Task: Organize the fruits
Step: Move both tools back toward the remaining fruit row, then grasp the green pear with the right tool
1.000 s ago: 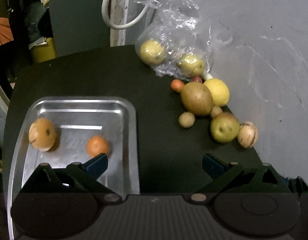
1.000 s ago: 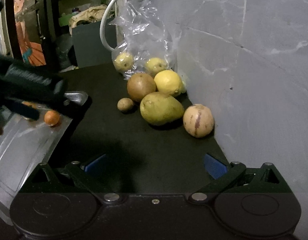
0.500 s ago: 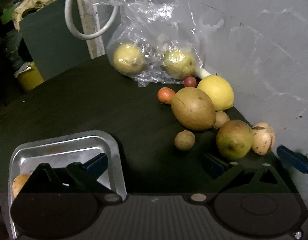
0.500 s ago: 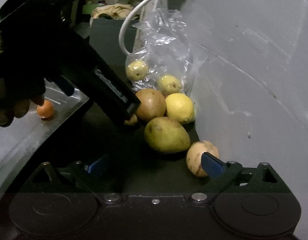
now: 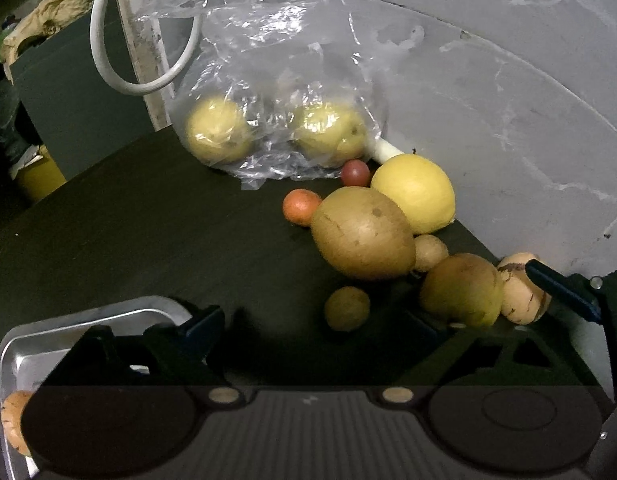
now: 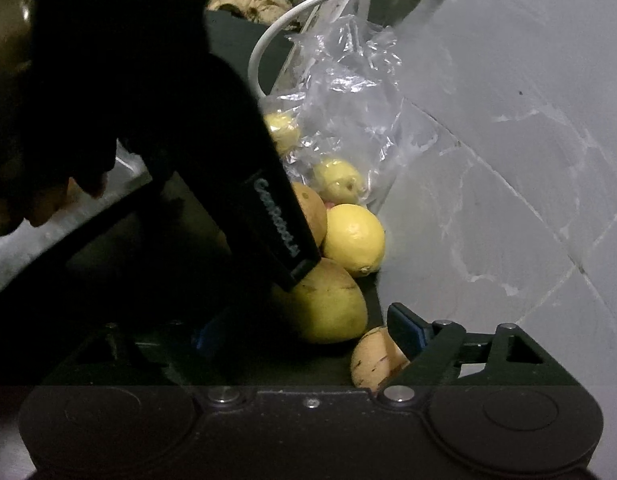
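Loose fruit lies against the grey wall: a big brown fruit (image 5: 362, 234), a lemon (image 5: 414, 192), a small orange (image 5: 301, 207), a yellow-green fruit (image 5: 460, 290) and a striped melon (image 5: 522, 294). My left gripper (image 5: 314, 320) is open, with a small brown fruit (image 5: 346, 308) just ahead between its fingers. My right gripper (image 6: 304, 330) is open too. The yellow-green fruit (image 6: 328, 304) sits between its fingers, and its right finger (image 6: 408, 328) overlaps the striped melon (image 6: 374, 360). A metal tray (image 5: 88, 316) at lower left holds a brown fruit (image 5: 12, 420).
A clear plastic bag (image 5: 276, 60) with two yellow fruits stands at the back by a white cable (image 5: 104, 60). The left gripper's black body (image 6: 228, 200) and a hand (image 6: 36, 200) block the left half of the right wrist view. The wall (image 5: 508, 100) closes the right side.
My left gripper has swung from over the tray to the fruit pile. My right gripper has moved forward and down to the yellow-green fruit. Both have stayed open.
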{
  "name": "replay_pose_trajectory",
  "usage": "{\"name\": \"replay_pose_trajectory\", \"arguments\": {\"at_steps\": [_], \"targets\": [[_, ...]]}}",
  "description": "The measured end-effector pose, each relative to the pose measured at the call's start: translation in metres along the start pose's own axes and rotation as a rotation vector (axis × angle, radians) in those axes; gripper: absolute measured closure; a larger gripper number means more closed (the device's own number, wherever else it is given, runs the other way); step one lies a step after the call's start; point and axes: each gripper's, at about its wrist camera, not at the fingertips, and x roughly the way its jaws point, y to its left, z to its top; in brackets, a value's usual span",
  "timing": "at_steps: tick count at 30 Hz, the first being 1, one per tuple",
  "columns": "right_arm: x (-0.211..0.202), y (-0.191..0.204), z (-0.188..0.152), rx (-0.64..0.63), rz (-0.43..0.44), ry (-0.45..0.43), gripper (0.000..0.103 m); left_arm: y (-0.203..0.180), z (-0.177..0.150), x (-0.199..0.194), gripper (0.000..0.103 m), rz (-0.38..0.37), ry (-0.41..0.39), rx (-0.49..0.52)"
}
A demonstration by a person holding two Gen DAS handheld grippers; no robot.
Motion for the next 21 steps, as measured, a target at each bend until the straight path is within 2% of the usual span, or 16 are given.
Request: {"name": "replay_pose_trajectory", "arguments": {"at_steps": [11, 15, 21], "targets": [[0.019, -0.005, 0.006, -0.018, -0.022, -0.007, 0.028, -0.002, 0.004, 0.010, 0.026, -0.033, 0.013, -0.007], [0.023, -0.004, 0.007, -0.038, -0.012, -0.005, 0.030, -0.002, 0.006, 0.012, 0.038, -0.050, 0.021, -0.015], [0.021, -0.001, 0.003, -0.048, -0.006, -0.010, 0.034, -0.004, 0.004, 0.013, 0.048, -0.059, 0.010, 0.003]]}}
